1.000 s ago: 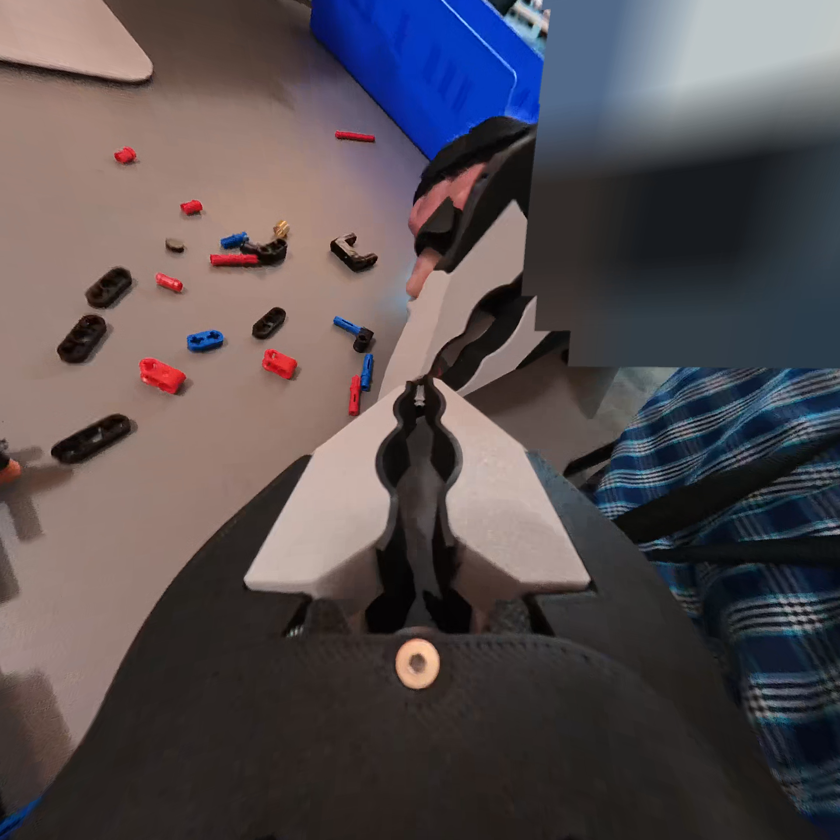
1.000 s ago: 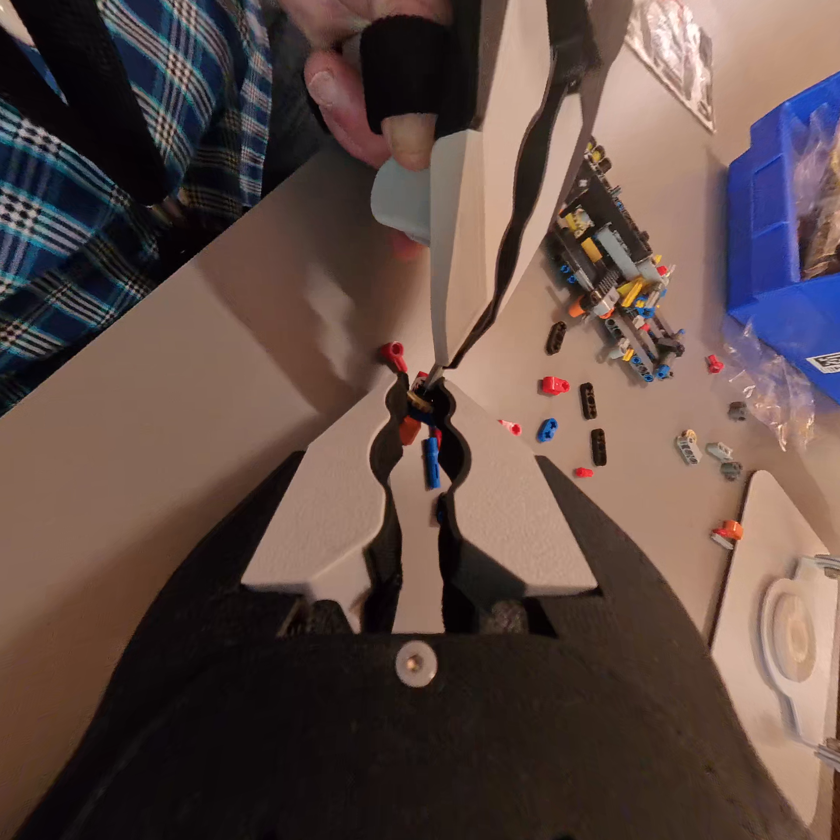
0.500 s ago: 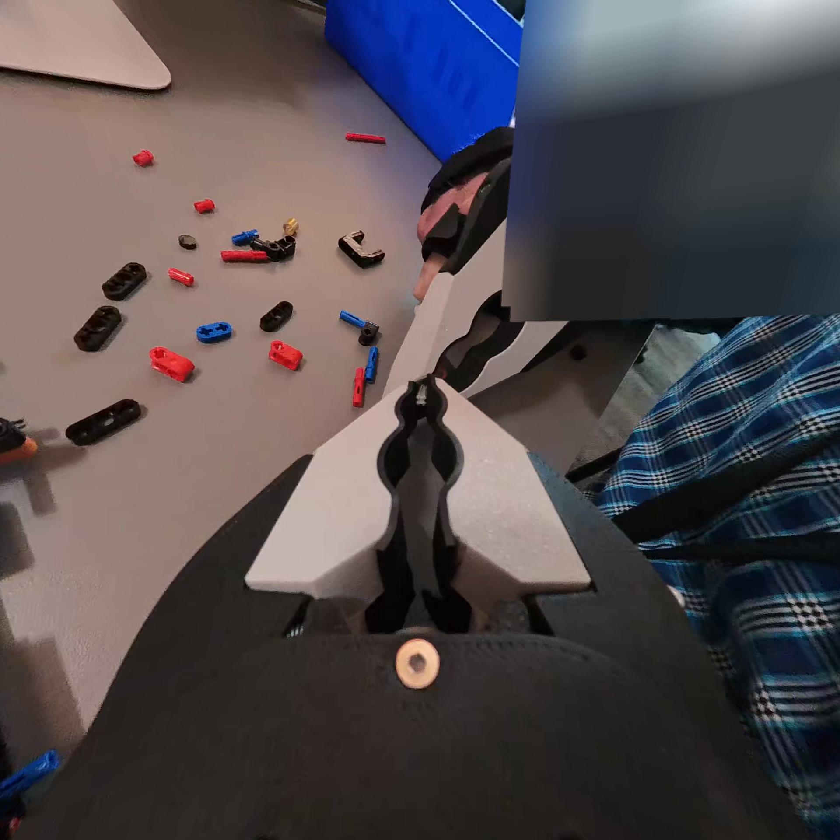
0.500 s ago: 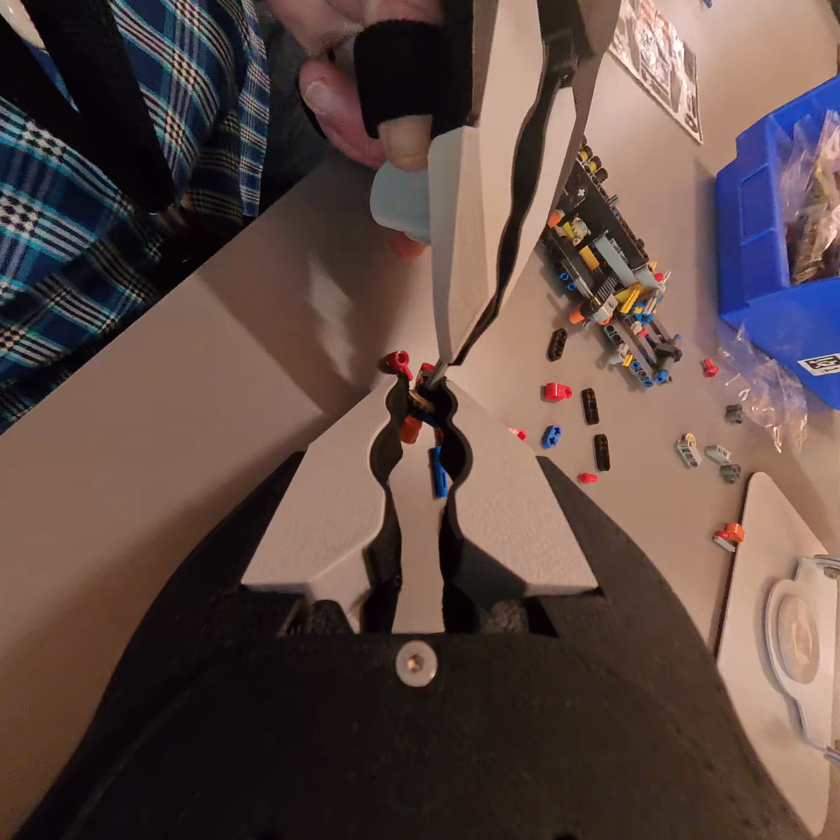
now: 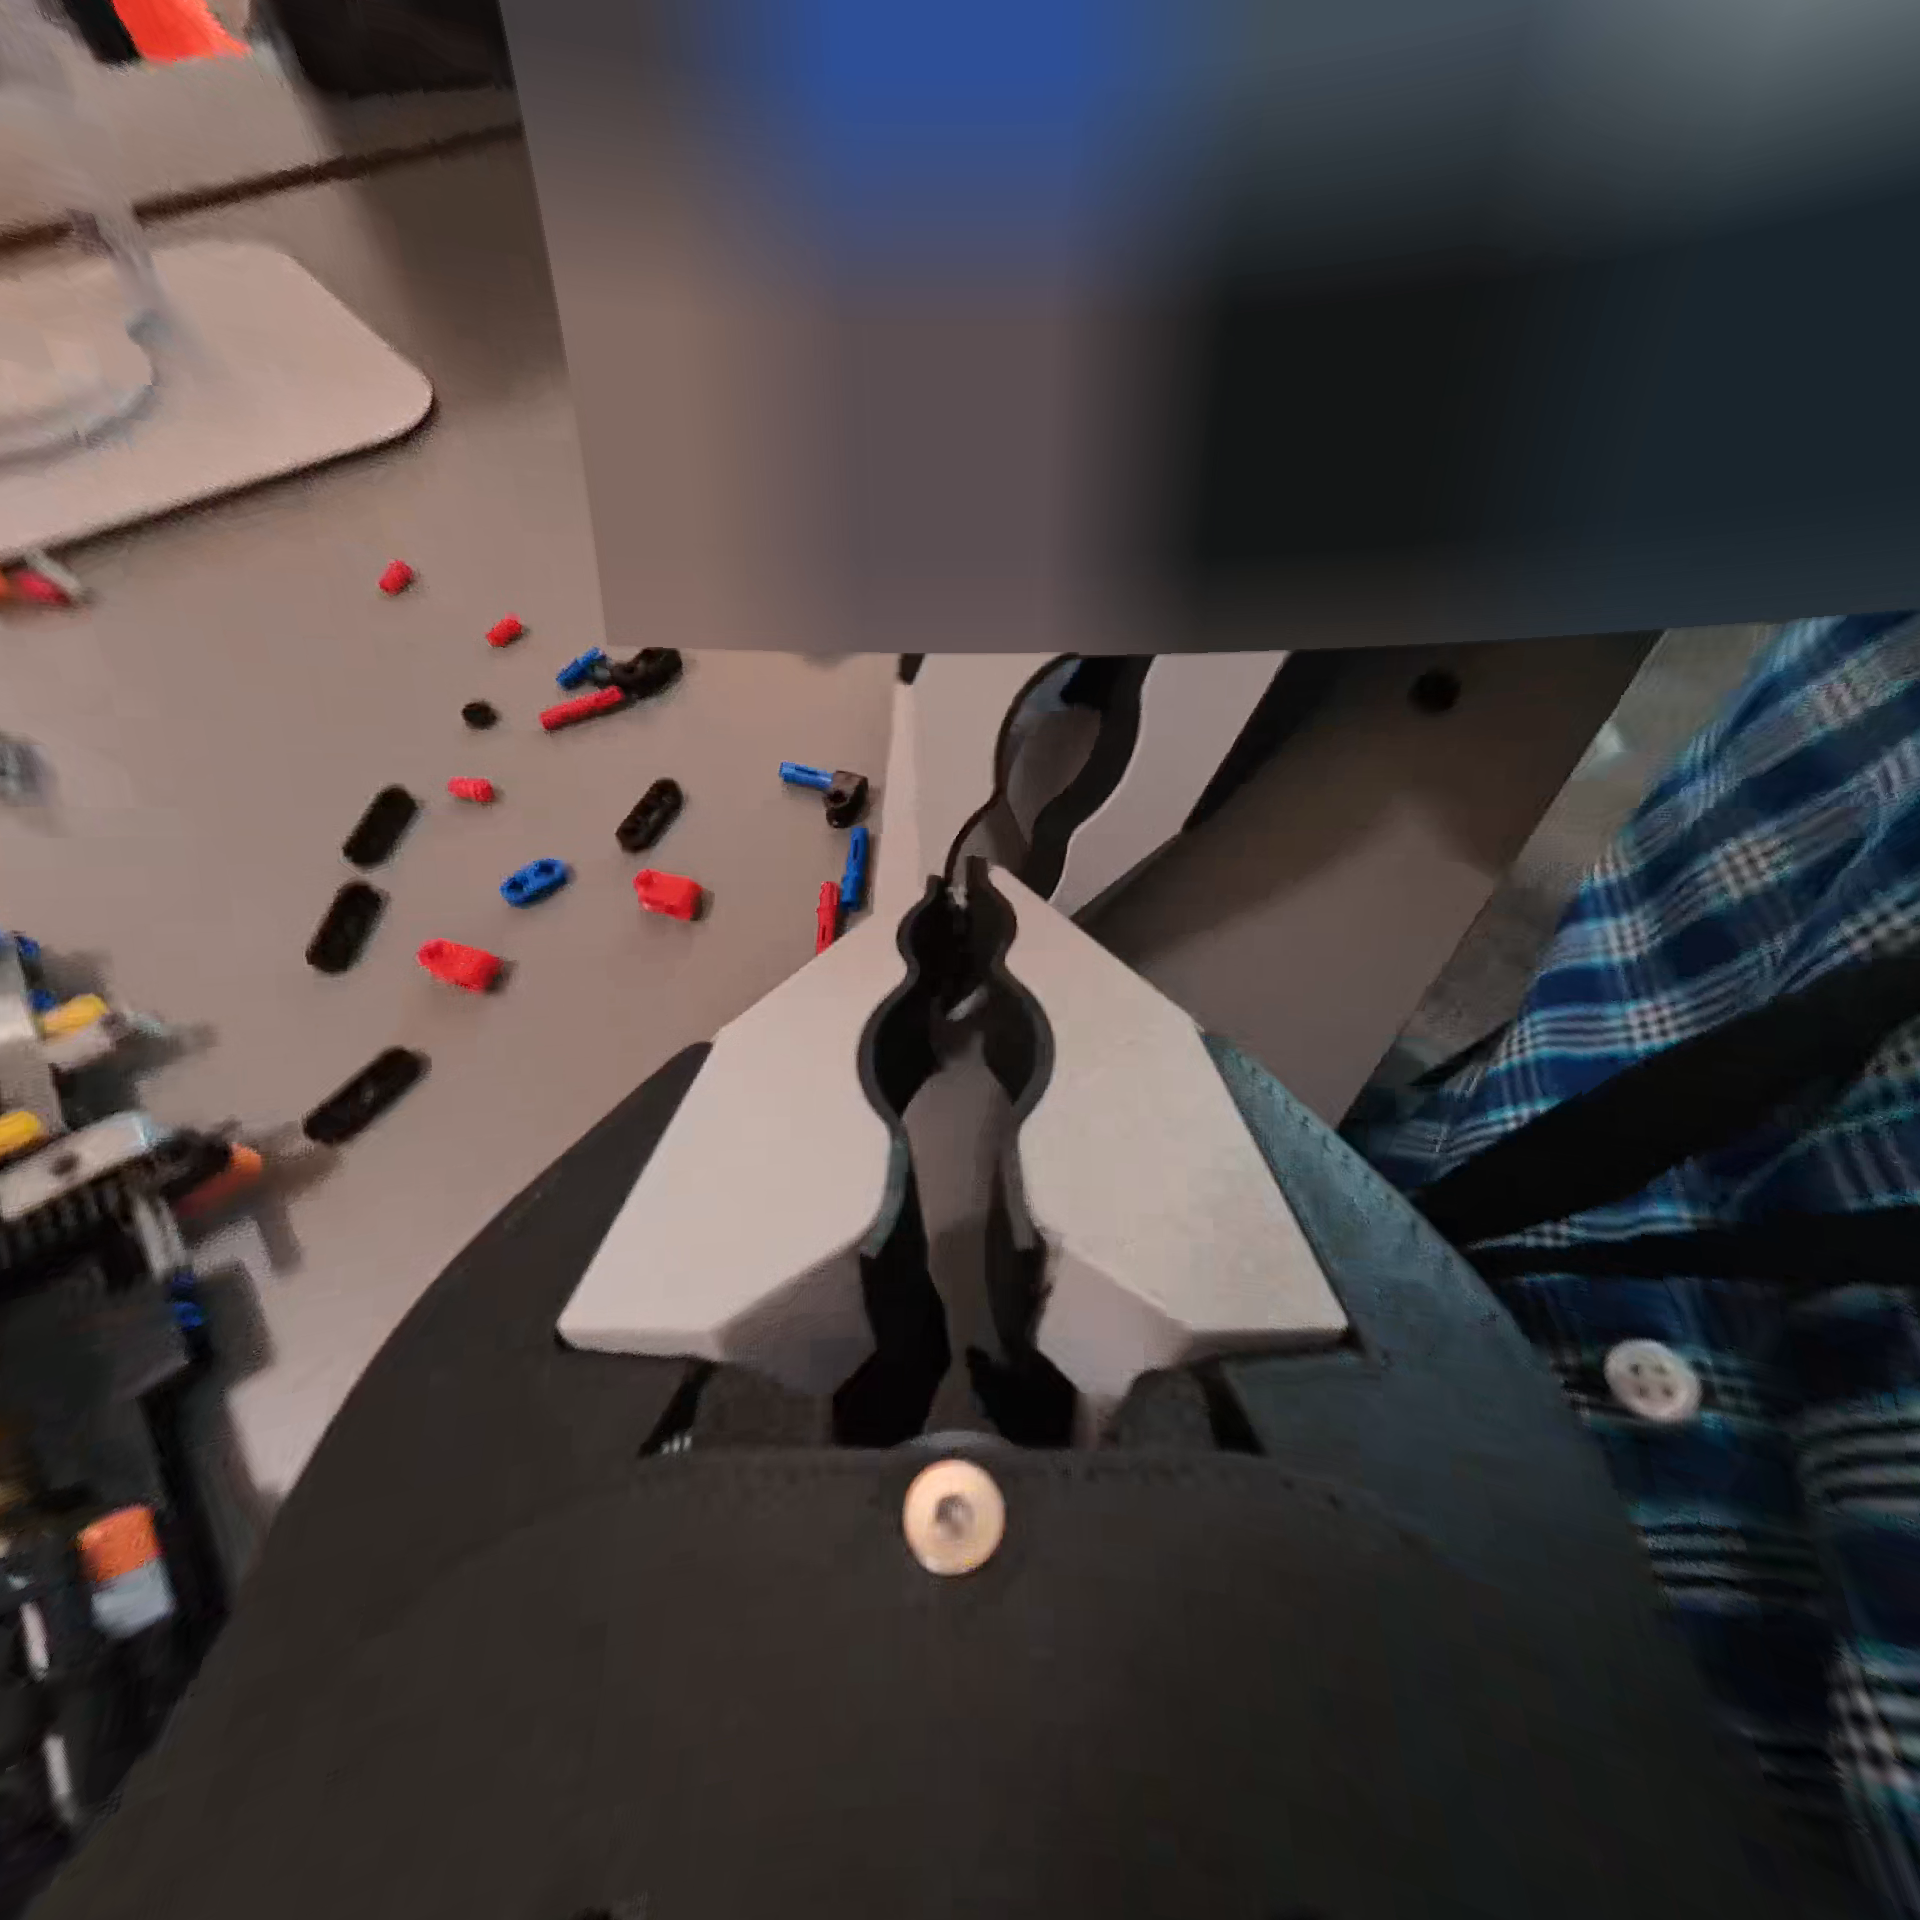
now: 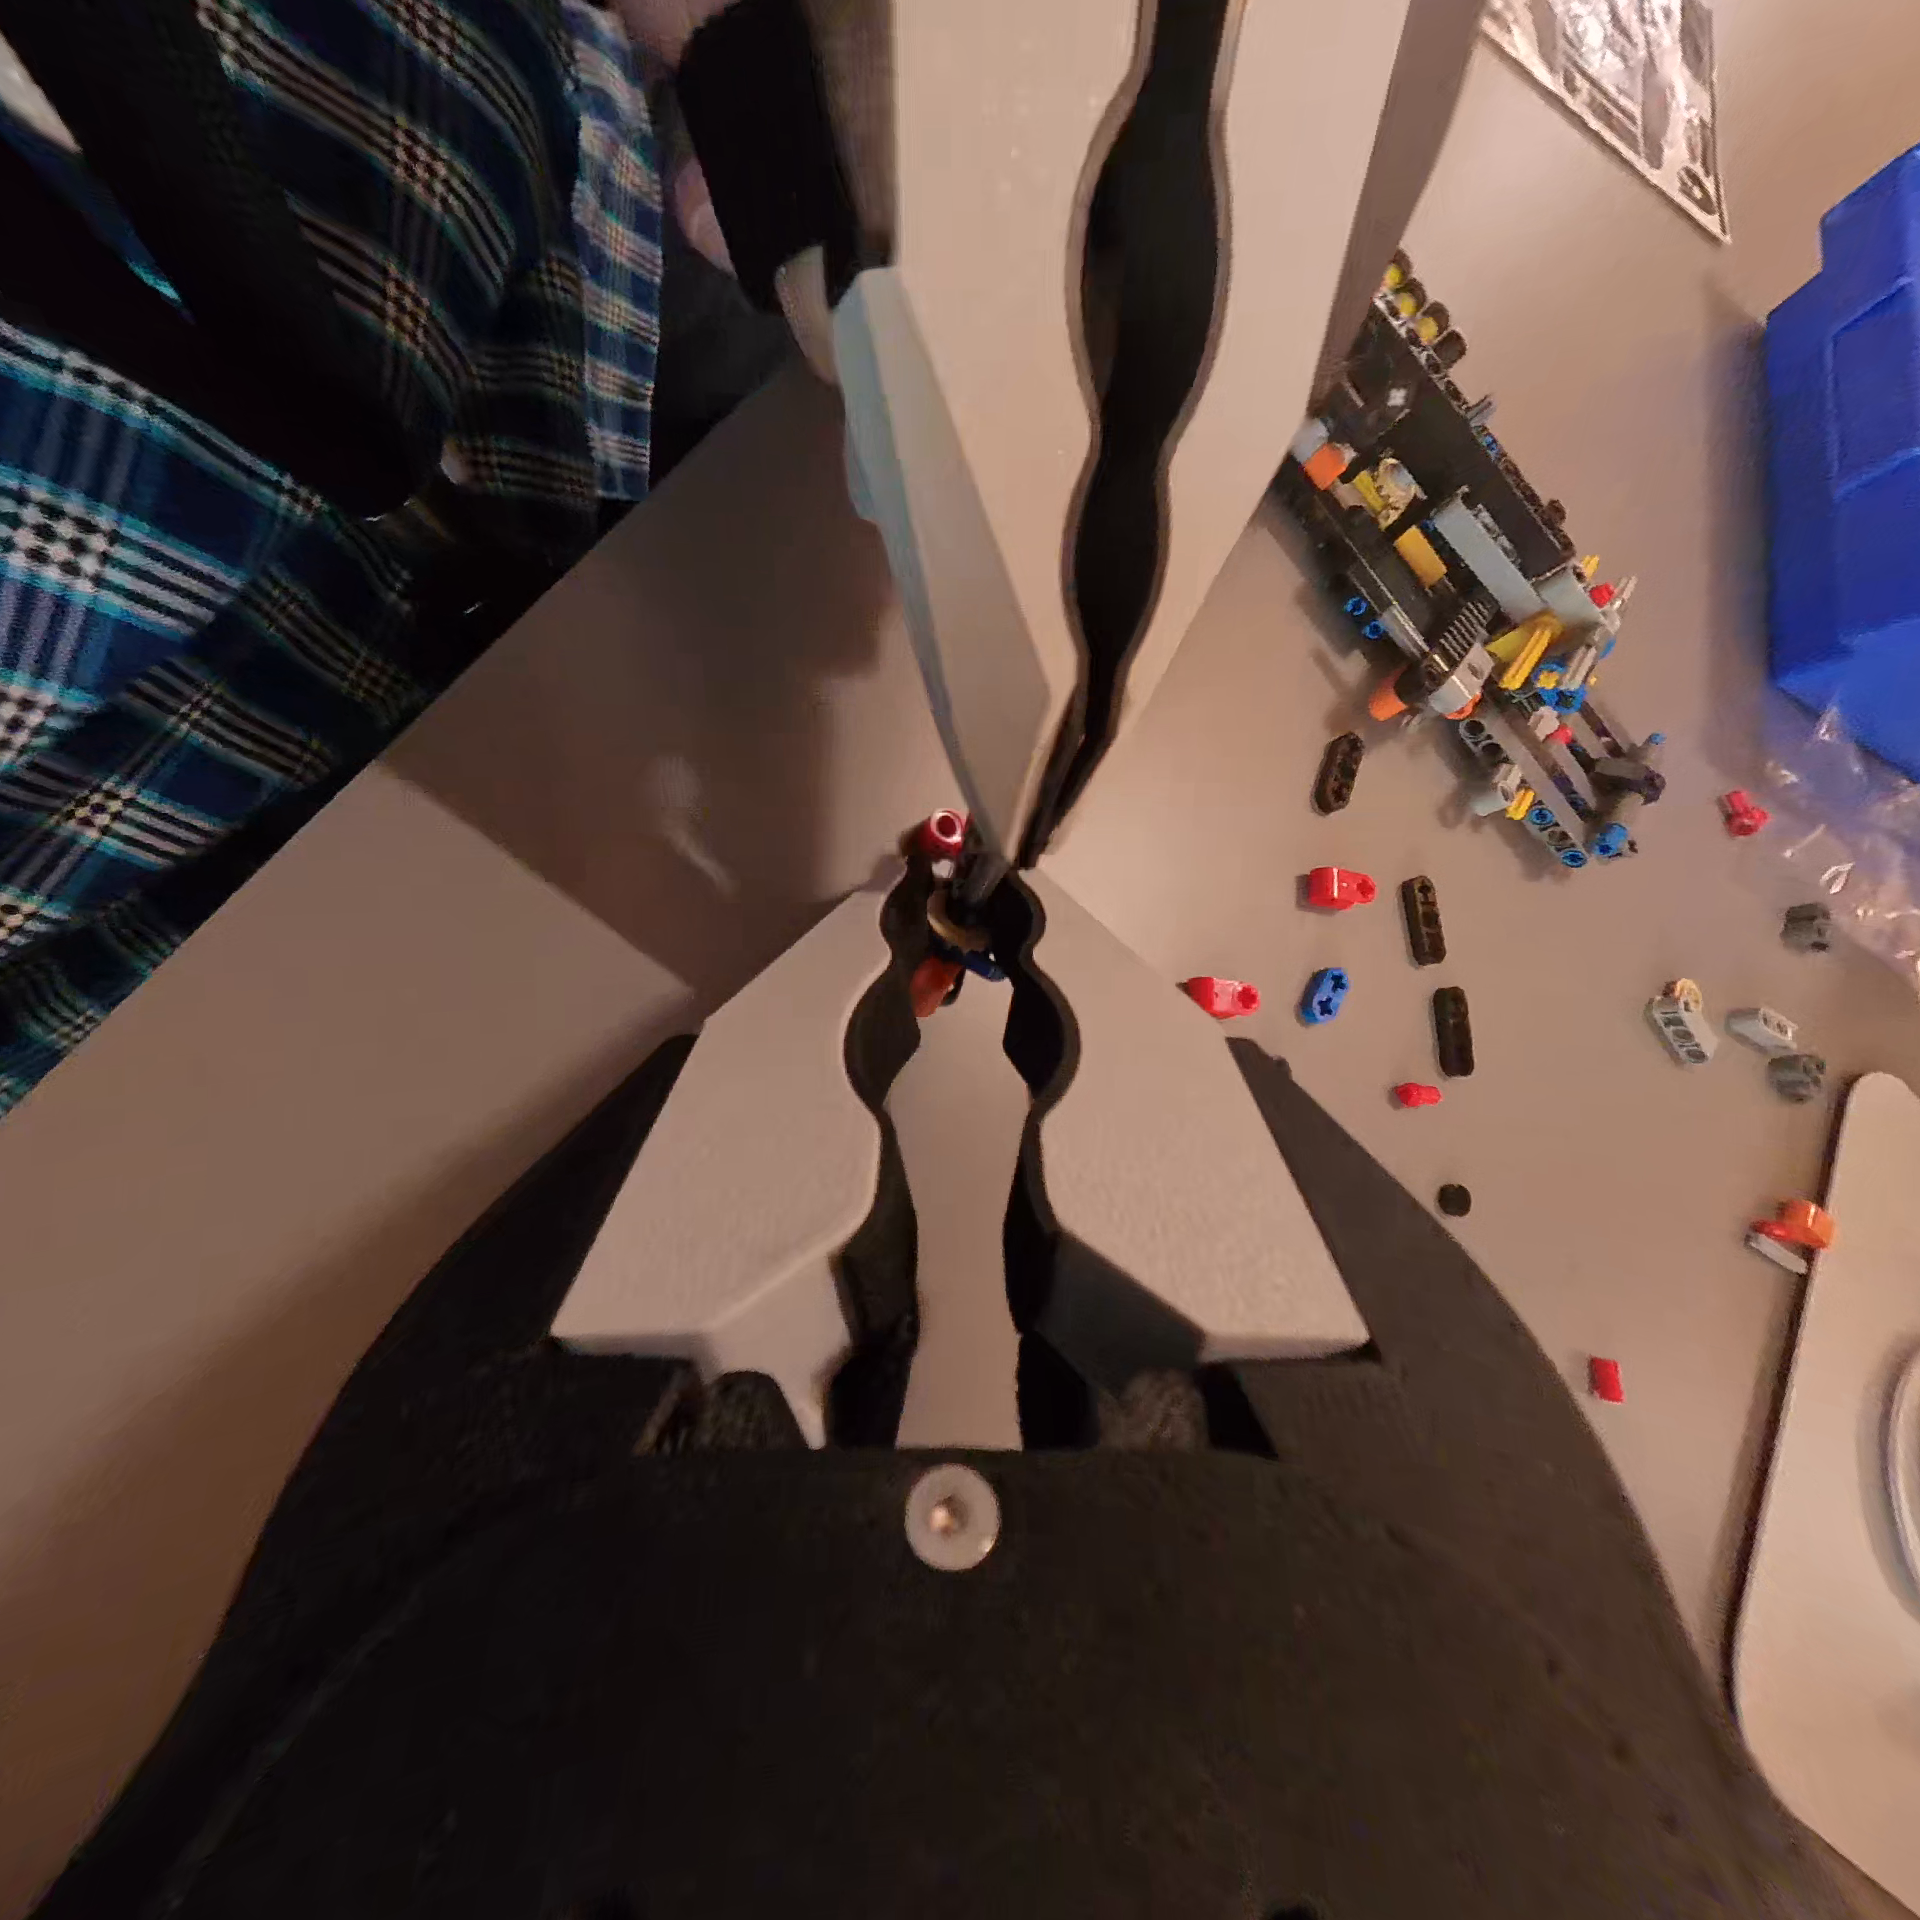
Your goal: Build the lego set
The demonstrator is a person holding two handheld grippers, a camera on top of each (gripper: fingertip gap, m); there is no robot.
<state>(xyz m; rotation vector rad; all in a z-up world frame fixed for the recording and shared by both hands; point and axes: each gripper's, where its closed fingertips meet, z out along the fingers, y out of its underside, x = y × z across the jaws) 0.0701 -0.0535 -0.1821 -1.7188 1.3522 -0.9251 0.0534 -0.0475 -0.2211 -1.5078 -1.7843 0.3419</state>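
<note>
My right gripper (image 6: 966, 899) is shut on a small lego sub-assembly (image 6: 945, 831) with red, black, tan, blue and orange parts, held above the table near its front edge. My left gripper (image 5: 961, 902) is shut on a thin grey pin (image 5: 971, 883). It comes in from above in the right wrist view (image 6: 1023, 844), tip to tip with the right gripper, and the pin touches the sub-assembly. One of the right gripper's fingers (image 5: 920, 790) shows just beyond the left tips. The half-built model (image 6: 1455, 582) lies on the table, also at the left edge of the left wrist view (image 5: 73, 1174).
Loose red (image 6: 1338, 888), blue (image 6: 1322, 995) and black (image 6: 1423, 920) pieces are scattered on the grey table (image 6: 312, 1039). A blue bin (image 6: 1849, 457), a clear bag, an instruction sheet (image 6: 1621, 94) and a white board (image 6: 1829, 1507) lie to the right. A person in a plaid shirt (image 6: 156, 520) sits close.
Both grippers stayed shut and tip to tip. The left gripper swung so the model now shows at its left. The left gripper now stands more upright and nearer over the right one.
</note>
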